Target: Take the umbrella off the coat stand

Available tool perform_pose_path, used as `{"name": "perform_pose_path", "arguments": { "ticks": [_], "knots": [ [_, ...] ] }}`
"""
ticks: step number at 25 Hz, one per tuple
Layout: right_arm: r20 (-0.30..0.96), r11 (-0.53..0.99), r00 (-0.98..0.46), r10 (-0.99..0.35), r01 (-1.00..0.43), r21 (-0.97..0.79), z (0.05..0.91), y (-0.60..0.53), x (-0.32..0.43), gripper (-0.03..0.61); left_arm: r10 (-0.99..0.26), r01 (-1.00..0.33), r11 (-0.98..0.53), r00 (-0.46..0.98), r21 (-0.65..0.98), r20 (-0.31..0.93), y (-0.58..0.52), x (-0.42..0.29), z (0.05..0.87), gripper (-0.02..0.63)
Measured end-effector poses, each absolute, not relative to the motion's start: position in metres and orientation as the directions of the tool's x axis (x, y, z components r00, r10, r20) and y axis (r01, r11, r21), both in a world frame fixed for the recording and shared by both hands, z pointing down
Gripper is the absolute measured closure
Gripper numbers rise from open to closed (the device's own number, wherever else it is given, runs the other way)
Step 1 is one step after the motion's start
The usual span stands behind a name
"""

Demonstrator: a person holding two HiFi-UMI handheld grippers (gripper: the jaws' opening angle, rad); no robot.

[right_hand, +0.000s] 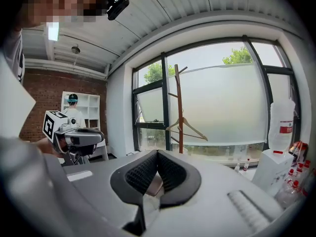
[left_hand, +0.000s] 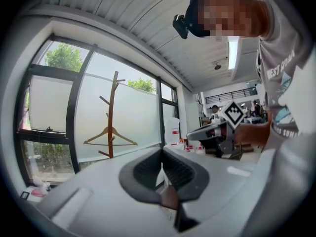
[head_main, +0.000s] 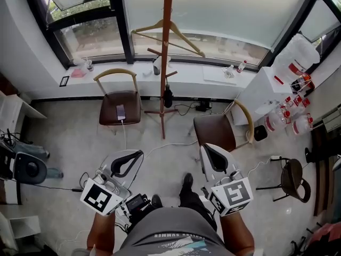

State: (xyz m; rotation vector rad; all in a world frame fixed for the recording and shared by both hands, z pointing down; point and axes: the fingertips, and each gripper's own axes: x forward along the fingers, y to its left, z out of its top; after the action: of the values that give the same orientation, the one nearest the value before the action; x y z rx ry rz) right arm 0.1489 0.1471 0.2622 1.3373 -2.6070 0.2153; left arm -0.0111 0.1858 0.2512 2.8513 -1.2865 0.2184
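Note:
The wooden coat stand (head_main: 166,57) rises in front of the window, with a wooden hanger (head_main: 166,33) on an upper peg. A small dark folded umbrella (head_main: 168,96) hangs low on the pole. My left gripper (head_main: 139,154) and right gripper (head_main: 205,149) are held side by side well short of the stand, both shut with nothing between their jaws. The left gripper view shows the left gripper (left_hand: 162,151), with the stand (left_hand: 112,115) far off. The right gripper view shows the right gripper (right_hand: 157,153) and the stand (right_hand: 178,110); the umbrella is hidden in both gripper views.
A brown chair (head_main: 120,103) with a phone (head_main: 121,111) on its seat stands left of the stand, and another brown chair (head_main: 216,129) stands to its right. A white table (head_main: 261,92) with bottles is at the right, near a stool (head_main: 292,177). Cables lie on the floor.

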Motion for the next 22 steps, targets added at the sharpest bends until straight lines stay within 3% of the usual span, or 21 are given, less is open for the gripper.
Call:
{"name": "perform_pose_path", "arguments": {
  "ticks": [22],
  "knots": [
    [0.235,0.761,-0.759,-0.608,-0.641,-0.101,0.281,-0.011,0.23,0.577,-0.866,-0.876,-0.478,0.458,-0.067,0.201,0.069,0.095,0.255,0.612]
  ]
}}
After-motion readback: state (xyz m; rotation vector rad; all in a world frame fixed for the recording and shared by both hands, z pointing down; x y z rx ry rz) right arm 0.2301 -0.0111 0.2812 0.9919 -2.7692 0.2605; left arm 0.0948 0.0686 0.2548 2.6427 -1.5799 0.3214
